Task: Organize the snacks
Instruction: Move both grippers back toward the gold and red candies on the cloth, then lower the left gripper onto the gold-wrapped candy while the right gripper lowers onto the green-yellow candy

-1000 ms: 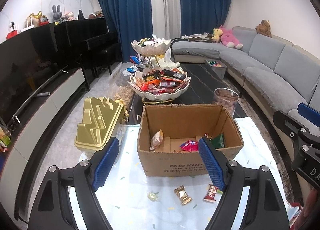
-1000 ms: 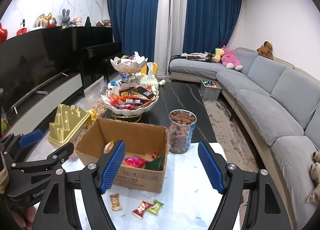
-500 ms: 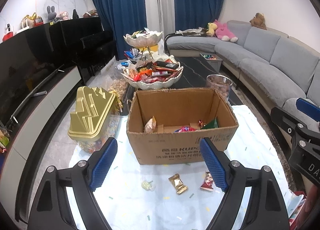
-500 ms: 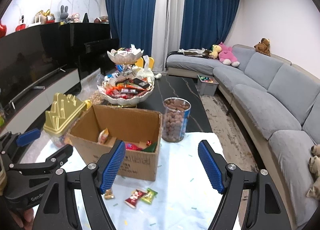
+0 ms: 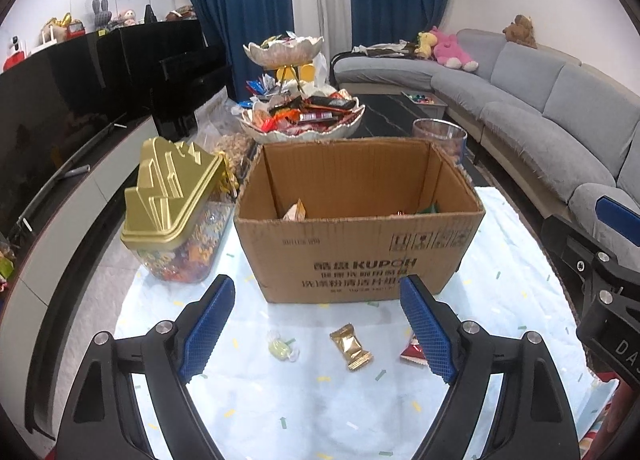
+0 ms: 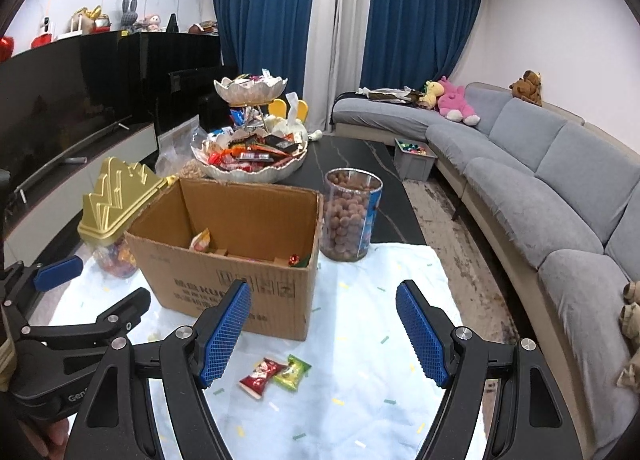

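An open cardboard box (image 5: 356,244) with a few snacks inside stands on the pale cloth; it also shows in the right wrist view (image 6: 236,260). Loose snacks lie in front of it: a pale yellow candy (image 5: 282,349), a gold packet (image 5: 351,347) and a red packet (image 5: 412,350). The right wrist view shows the red packet (image 6: 260,376) beside a green-yellow packet (image 6: 293,372). My left gripper (image 5: 316,332) is open and empty above these snacks. My right gripper (image 6: 320,336) is open and empty, above and right of the two packets.
A gold-lidded candy jar (image 5: 176,212) stands left of the box. A clear jar of brown balls (image 6: 347,216) stands behind its right side. A two-tier bowl stand of snacks (image 5: 300,116) sits on the dark table behind. A grey sofa (image 6: 540,180) runs along the right.
Both grippers have come down and closer to the cloth in front of the box; the box and loose snacks look larger. Both stay open and empty.
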A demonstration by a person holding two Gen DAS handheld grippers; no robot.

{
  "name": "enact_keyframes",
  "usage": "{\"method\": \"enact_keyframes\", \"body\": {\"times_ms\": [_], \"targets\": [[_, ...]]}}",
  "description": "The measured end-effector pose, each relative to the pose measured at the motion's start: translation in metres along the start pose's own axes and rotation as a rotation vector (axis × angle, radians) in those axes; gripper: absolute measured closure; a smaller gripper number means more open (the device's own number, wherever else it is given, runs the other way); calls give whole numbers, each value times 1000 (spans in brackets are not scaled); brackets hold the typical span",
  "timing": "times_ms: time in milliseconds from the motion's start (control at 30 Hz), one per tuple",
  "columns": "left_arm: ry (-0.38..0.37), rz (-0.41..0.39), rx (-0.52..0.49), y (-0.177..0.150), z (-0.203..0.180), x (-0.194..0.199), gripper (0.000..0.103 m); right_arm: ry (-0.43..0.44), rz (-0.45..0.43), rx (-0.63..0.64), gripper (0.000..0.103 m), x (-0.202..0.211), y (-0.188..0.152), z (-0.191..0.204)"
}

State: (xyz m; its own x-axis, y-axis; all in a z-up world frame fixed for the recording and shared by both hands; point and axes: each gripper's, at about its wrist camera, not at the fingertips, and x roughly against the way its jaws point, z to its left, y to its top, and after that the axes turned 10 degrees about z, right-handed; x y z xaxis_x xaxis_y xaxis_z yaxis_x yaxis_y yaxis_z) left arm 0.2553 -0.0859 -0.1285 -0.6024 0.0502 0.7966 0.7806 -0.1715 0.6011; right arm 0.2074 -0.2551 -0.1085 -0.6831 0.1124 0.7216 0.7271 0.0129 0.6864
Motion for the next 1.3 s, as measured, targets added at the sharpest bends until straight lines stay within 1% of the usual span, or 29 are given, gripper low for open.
{"method": "enact_keyframes", "body": {"times_ms": [433,933,1300], "targets": [[0,12,-6,-22,-10,-27,18,5,10,19,27,-24,-27,0],[0,55,1,-43,-17,-62,18,16,76,13,27,-60,-57,-4],[10,60,15,-51,-20,-78,19,22,113,29,27,-83,-74,0]]}}
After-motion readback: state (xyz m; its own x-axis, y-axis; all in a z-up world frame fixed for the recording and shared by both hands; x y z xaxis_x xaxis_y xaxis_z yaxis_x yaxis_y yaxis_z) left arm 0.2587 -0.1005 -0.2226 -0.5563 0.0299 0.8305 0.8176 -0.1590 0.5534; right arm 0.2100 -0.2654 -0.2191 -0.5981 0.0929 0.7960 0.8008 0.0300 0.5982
